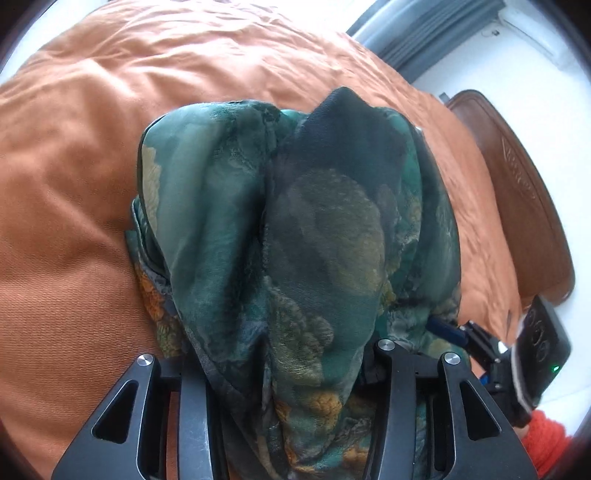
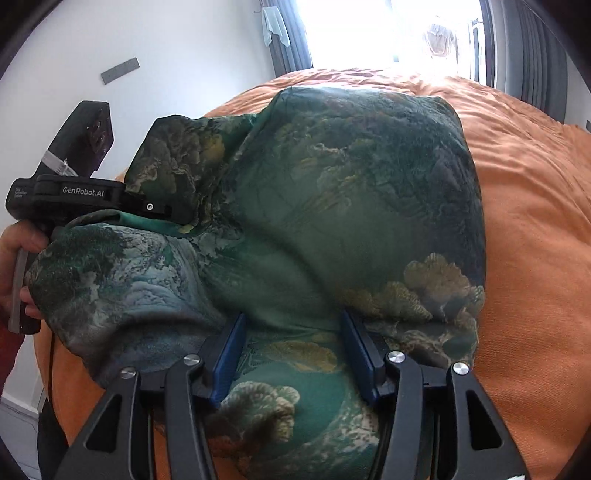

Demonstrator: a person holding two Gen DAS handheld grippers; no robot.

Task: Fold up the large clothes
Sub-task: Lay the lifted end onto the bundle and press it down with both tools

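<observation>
A large green garment with a landscape print (image 2: pixel 332 206) lies bunched on an orange bed cover (image 2: pixel 535 221). In the left wrist view the garment (image 1: pixel 295 229) drapes over my left gripper and hides its fingertips; the jaws cannot be seen. My right gripper (image 2: pixel 291 354) is open, its blue fingers (image 2: pixel 229 354) spread on top of the cloth near its front edge. The left gripper's body (image 2: pixel 74 195) shows at the left of the right wrist view, its front buried in a fold of the garment. The right gripper's body (image 1: pixel 491 350) shows at the lower right of the left wrist view.
The orange bed cover (image 1: pixel 110 147) spreads all around the garment. A brown wooden headboard (image 1: pixel 517 192) stands at the right in the left wrist view. A white wall (image 2: pixel 166 44), grey curtains (image 2: pixel 288 44) and a bright window (image 2: pixel 369 33) lie beyond the bed.
</observation>
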